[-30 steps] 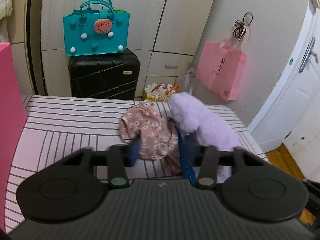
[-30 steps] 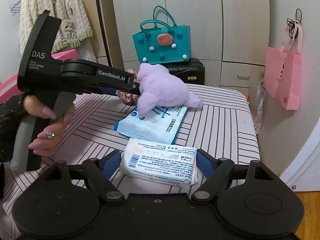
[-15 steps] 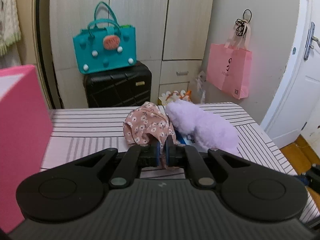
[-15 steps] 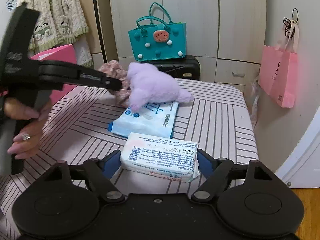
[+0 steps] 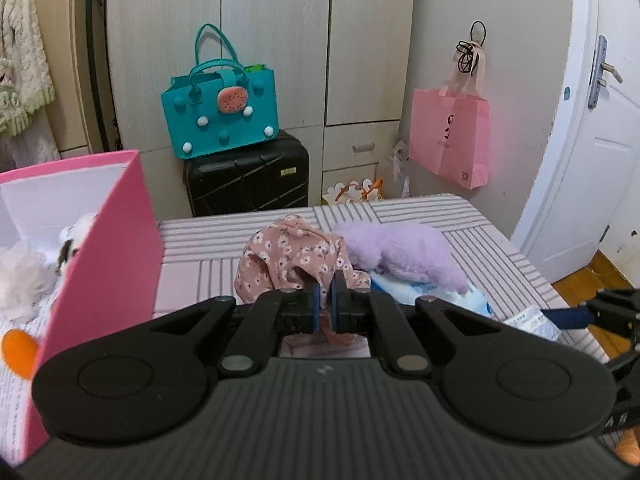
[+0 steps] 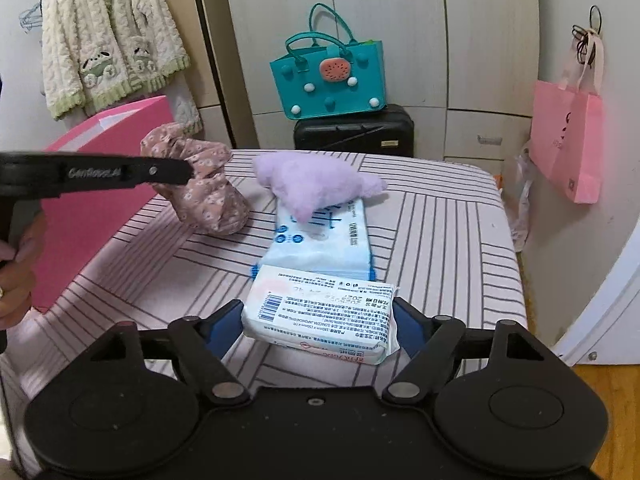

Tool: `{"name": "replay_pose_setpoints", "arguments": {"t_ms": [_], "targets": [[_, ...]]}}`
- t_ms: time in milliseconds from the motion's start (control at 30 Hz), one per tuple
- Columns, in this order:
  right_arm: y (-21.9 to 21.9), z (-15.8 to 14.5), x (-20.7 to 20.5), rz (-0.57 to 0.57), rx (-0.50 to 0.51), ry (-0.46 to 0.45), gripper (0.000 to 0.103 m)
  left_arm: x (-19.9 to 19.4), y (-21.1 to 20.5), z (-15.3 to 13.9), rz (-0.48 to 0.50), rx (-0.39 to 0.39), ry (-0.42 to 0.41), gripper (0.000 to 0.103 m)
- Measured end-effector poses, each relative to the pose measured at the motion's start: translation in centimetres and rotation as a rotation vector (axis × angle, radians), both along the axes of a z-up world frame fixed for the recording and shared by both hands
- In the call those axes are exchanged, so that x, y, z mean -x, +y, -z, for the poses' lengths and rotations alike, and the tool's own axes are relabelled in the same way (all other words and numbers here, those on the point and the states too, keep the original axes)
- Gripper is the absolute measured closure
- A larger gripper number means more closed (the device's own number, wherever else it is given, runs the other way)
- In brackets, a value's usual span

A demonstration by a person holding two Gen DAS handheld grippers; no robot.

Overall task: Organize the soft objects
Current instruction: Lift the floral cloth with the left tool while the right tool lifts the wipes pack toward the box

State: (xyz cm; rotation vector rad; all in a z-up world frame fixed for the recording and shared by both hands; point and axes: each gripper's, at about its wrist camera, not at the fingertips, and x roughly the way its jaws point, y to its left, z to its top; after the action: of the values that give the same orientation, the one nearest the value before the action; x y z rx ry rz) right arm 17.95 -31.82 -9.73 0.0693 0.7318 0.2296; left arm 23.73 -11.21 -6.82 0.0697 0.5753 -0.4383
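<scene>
My left gripper point(image 5: 325, 296) is shut on a pink floral cloth point(image 5: 280, 256), which hangs bunched from its tip point(image 6: 188, 170) just above the striped table point(image 6: 440, 240). Right of that cloth point(image 6: 204, 200), a purple plush toy point(image 6: 312, 184) lies across a blue tissue pack point(image 6: 324, 236). My right gripper point(image 6: 320, 328) grips a white tissue pack point(image 6: 320, 316), with a blue pad pressed against each short end. At the table's left stands an open pink box point(image 5: 104, 248) with a white plush toy point(image 5: 24, 272) inside.
A teal handbag point(image 6: 328, 76) sits on a black suitcase point(image 6: 352, 132) behind the table. A pink paper bag point(image 6: 568, 140) hangs on the right wall, beside a white door point(image 5: 592, 152). A cream knitted cardigan point(image 6: 108, 36) hangs at the back left. A hand point(image 6: 16, 276) holds the left gripper's handle.
The left gripper closed on the floral cloth and pulled it up and away from the purple plush toy, toward the pink box. The right gripper's fingers closed in slightly onto the white pack.
</scene>
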Motion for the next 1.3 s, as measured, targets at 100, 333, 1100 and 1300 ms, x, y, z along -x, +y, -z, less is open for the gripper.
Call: {"name": "replay_pose_setpoints", "arguments": {"t_ms": [100,333,1100,1300], "targets": [[0.1,-0.7,0.3,-0.014,-0.011,0.007,0.021,0.6,0.9,-0.4,0.006,-0.003,0.029,0.098],[1.1,-2.7,1.7,-0.057,-0.016,-0.002,0.021,2.2,2.8,-1.2,0.025,-0.016,0.085,0.098],[4.4,-5.0,5.0,-0.232,-0.097,0.091,0.020,8.0,6.9,-4.0,0.203,-0.002,0.348,0.098],[6.3,-7.0,6.0,-0.314,-0.115,0.076,0.020,9.5,9.1,-6.5,0.183,-0.006,0.339,0.098]]}}
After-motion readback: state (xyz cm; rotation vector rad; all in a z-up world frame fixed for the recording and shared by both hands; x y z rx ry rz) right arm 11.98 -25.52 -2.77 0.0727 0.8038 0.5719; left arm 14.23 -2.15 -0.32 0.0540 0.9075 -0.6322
